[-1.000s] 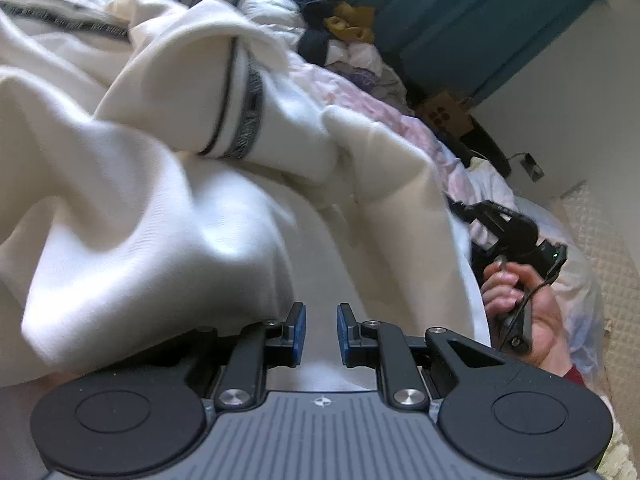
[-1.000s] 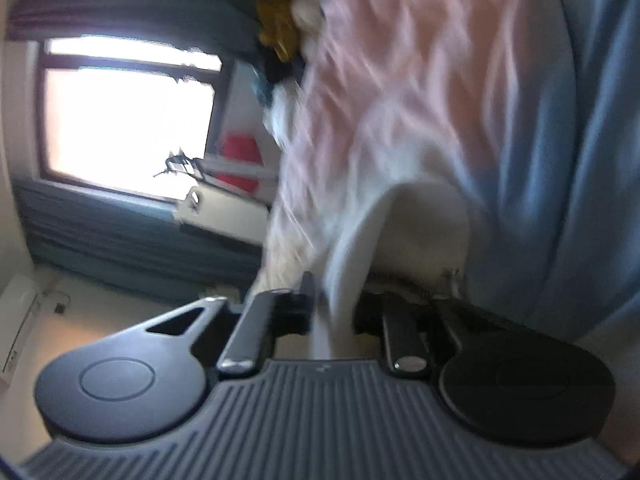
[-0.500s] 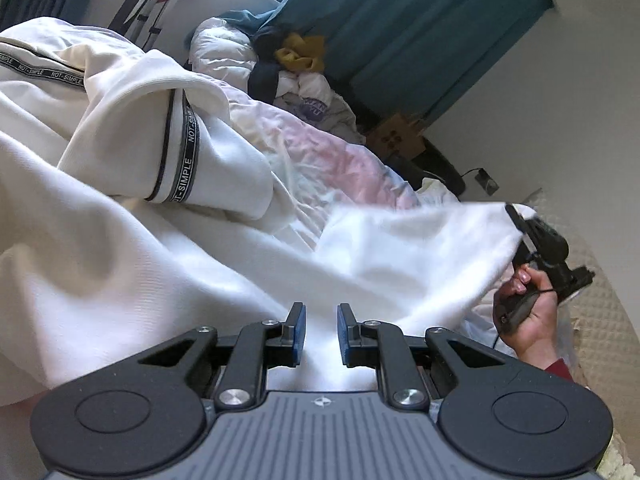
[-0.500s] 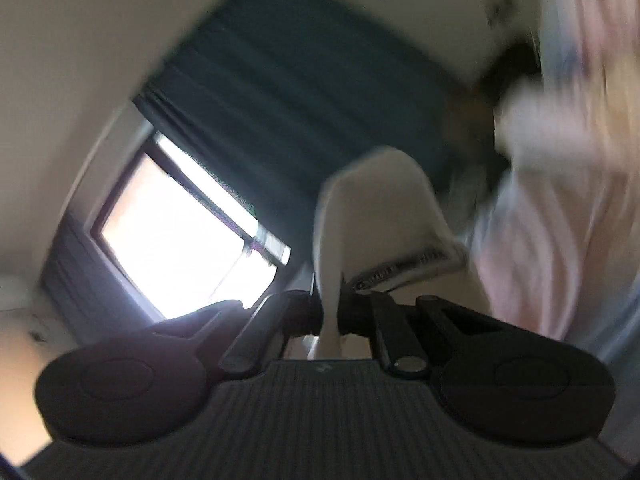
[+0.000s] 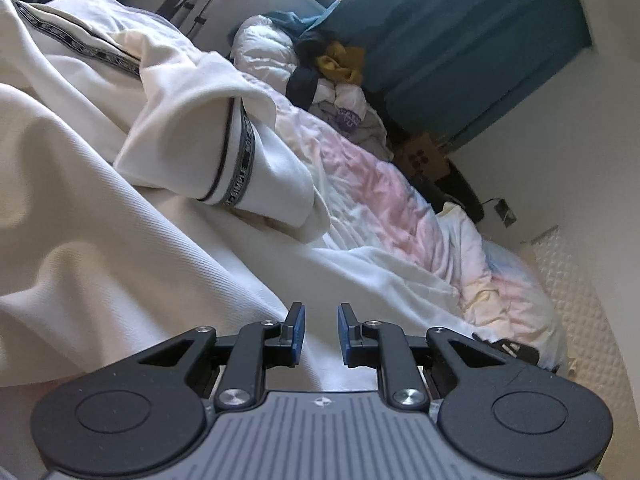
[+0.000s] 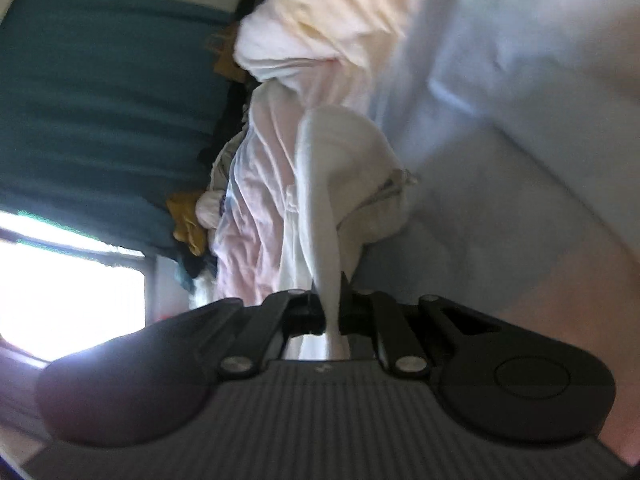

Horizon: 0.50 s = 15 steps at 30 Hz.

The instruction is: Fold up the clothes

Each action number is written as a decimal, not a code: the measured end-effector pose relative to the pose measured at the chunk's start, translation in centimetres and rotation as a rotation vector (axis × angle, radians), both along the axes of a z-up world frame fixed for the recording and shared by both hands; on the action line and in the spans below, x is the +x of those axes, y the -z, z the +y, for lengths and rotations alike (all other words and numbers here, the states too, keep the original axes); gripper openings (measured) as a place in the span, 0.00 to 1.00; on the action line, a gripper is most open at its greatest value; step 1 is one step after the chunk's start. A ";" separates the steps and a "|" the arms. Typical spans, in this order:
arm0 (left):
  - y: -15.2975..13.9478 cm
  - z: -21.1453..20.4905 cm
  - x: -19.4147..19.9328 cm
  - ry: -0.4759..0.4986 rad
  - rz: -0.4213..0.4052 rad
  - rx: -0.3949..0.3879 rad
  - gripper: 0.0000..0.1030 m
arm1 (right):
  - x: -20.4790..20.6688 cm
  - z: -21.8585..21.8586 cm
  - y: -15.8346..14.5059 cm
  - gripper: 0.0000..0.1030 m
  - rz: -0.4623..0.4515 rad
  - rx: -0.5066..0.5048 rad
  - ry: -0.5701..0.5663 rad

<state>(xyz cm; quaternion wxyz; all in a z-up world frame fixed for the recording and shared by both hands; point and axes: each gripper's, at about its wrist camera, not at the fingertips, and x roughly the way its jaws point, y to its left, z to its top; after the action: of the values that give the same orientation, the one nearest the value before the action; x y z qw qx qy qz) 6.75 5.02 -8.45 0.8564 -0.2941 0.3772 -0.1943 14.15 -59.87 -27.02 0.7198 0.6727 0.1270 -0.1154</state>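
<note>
Cream-white cotton filled the near and left part of the left wrist view: the garment, a top with black lettered trim, lay crumpled on the bed, one banded sleeve bunched on top of the body. The left gripper sat low against the cloth with its blue pads spread and nothing between them; judging by its place, it rested there to pin the body while the other side was moved. The right gripper was pinching a narrow fold of the same white cloth, which rose taut from the jaws towards the pink and white bedding beyond. That grip looked meant to carry an edge or sleeve across for a fold, though the blur left it unclear which part it held.

Against the picture half a second earlier, the stretched white panel on the right and the person's hand with the right tool had gone from the left view, leaving bedding bare there. The right camera had swung from window and curtain down towards the bed. The left pads stood apart as before.
</note>
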 end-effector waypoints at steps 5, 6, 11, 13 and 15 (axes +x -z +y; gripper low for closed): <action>-0.7 1.3 -0.8 -0.033 -0.012 -0.034 0.27 | -1.6 -0.7 2.0 0.20 0.060 0.167 0.024; -0.7 1.5 -0.9 -0.043 -0.011 -0.036 0.28 | -1.7 -0.9 1.9 0.30 0.063 0.162 0.034; -0.3 1.8 -0.5 -0.082 0.020 -0.038 0.30 | -1.0 -1.4 1.7 0.50 0.112 0.055 0.032; 0.1 1.7 -0.1 -0.093 0.038 -0.029 0.34 | -0.2 -1.8 1.8 0.50 0.125 -0.016 0.014; 0.5 1.7 0.4 -0.097 0.054 -0.022 0.34 | 0.5 -1.6 1.3 0.42 0.129 -0.099 0.000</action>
<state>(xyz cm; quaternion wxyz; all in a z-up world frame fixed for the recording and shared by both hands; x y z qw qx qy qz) 7.13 6.72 -8.97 0.8511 -0.3266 0.3833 -0.1487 14.68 -61.48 -28.31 0.7424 0.6274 0.1675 -0.1647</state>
